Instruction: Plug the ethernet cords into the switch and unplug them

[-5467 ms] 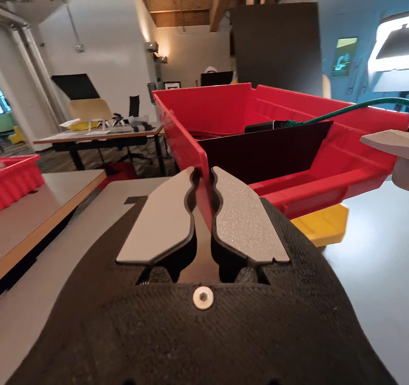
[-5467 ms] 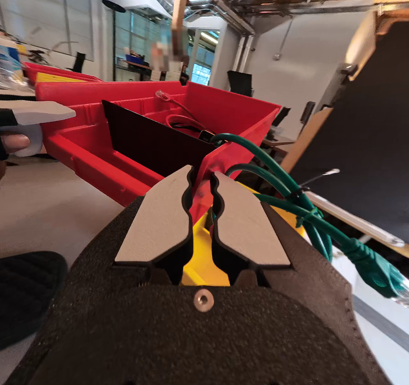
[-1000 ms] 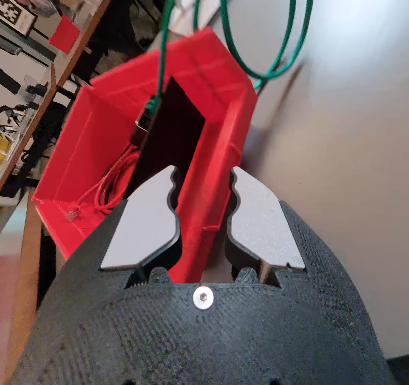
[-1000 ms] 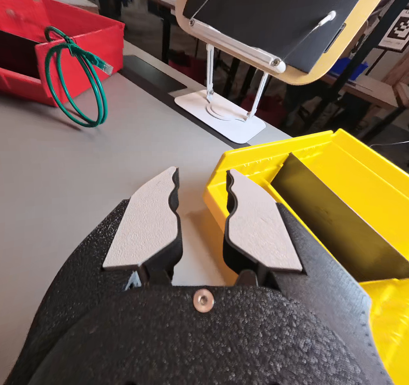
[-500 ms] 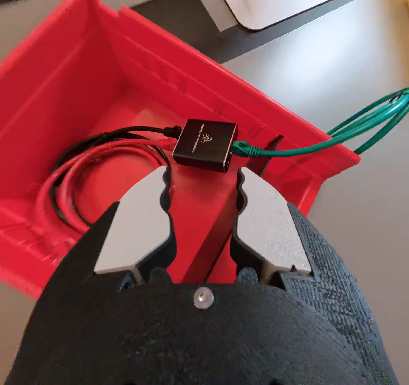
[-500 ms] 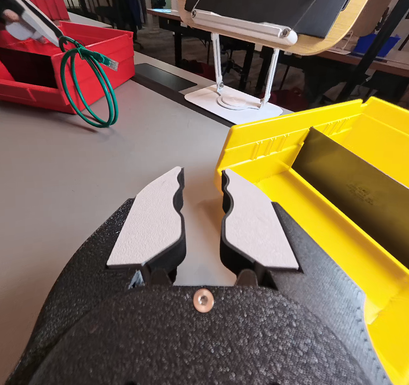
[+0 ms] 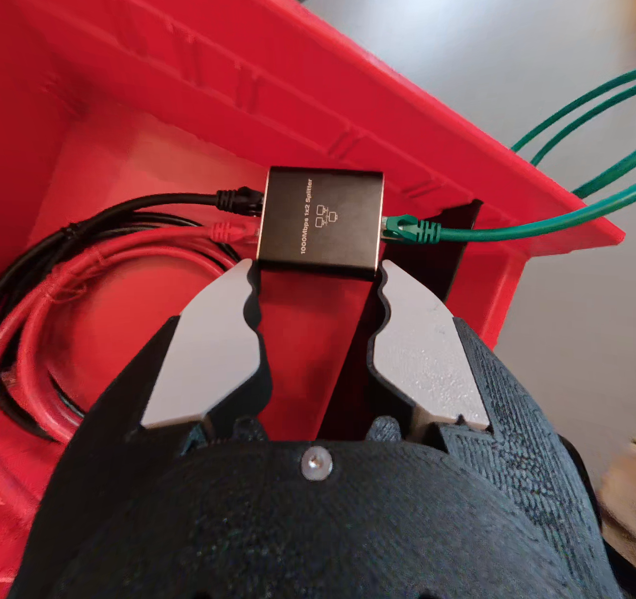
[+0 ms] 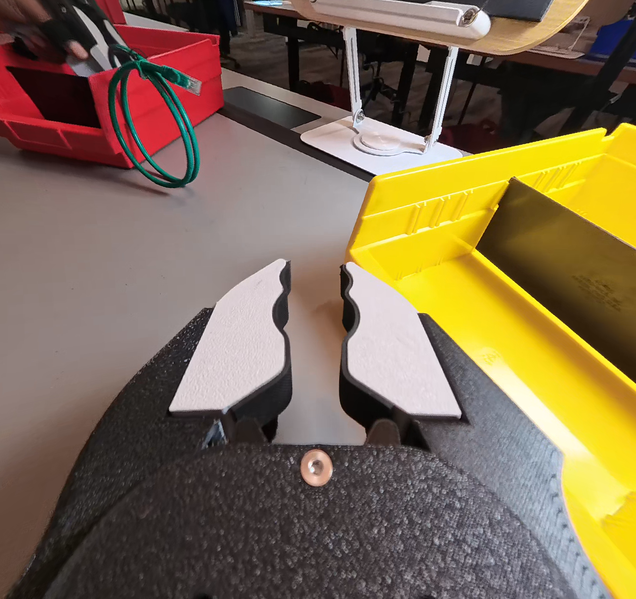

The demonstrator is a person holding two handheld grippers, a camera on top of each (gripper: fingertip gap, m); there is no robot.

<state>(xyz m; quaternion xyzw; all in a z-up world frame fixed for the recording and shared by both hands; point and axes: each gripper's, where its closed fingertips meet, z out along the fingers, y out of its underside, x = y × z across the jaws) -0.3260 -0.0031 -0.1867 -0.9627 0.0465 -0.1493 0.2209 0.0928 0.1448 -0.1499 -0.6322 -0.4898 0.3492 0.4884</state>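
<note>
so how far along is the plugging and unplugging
Plugged: black cord, red cord and green cord all sit in the switch inside the red bin. In hand: nothing; the open left gripper brackets the switch, right gripper idle. Left: all unplugging.

Each gripper, left point(image 7: 316, 267) and right point(image 8: 315, 269), has a textured black printed body, two pale grey wavy-edged fingers and one round metal screw at lower centre.

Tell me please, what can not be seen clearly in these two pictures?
- Left wrist view: the switch near edge, whether the open left gripper touches it.
- Left wrist view: red cable coil, cut off by the edge.
- Right wrist view: red bin contents, hidden by its wall.
- Right wrist view: the left gripper's tips, behind that wall.
</note>
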